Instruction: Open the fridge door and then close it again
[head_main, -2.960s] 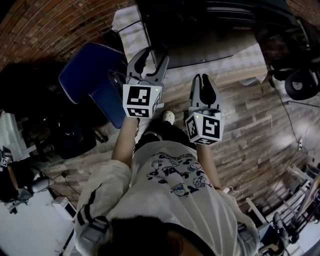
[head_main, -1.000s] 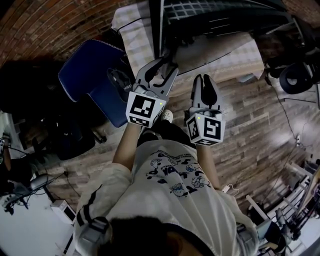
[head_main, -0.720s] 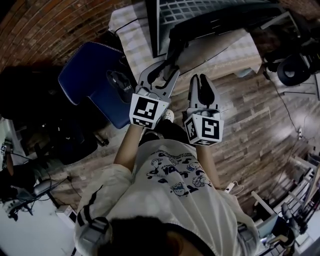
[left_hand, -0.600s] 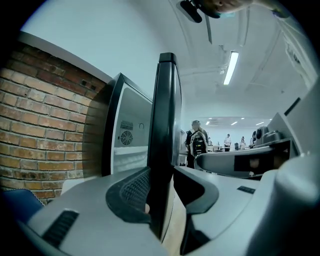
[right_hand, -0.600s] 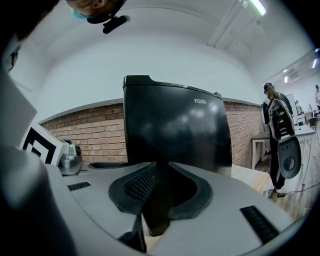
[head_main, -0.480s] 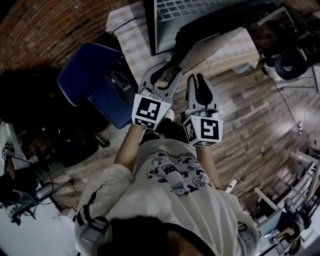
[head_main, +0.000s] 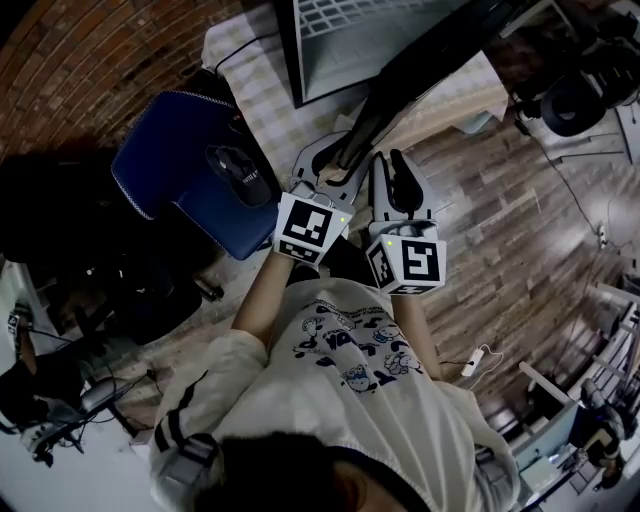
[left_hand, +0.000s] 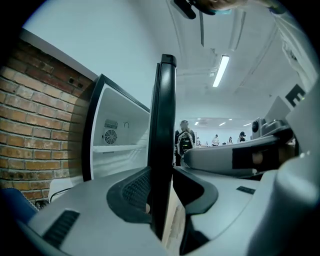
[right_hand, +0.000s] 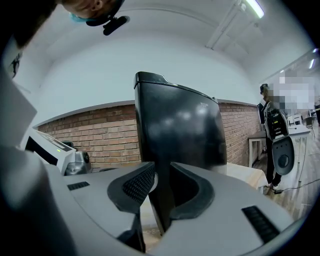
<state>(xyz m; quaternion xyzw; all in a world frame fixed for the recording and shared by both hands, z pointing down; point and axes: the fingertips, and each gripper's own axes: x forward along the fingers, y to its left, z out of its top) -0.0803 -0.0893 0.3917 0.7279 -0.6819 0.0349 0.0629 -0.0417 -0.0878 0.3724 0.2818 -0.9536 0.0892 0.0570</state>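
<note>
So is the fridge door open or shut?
Open. The fridge door stands swung out, and the white inside with its shelf shows beside it.

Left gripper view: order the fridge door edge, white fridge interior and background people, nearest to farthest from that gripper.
1. Fridge door edge: centre, between the left gripper's jaws, which have just been closing.
2. White fridge interior: behind, left.
3. Background people: far right of the door.
</note>
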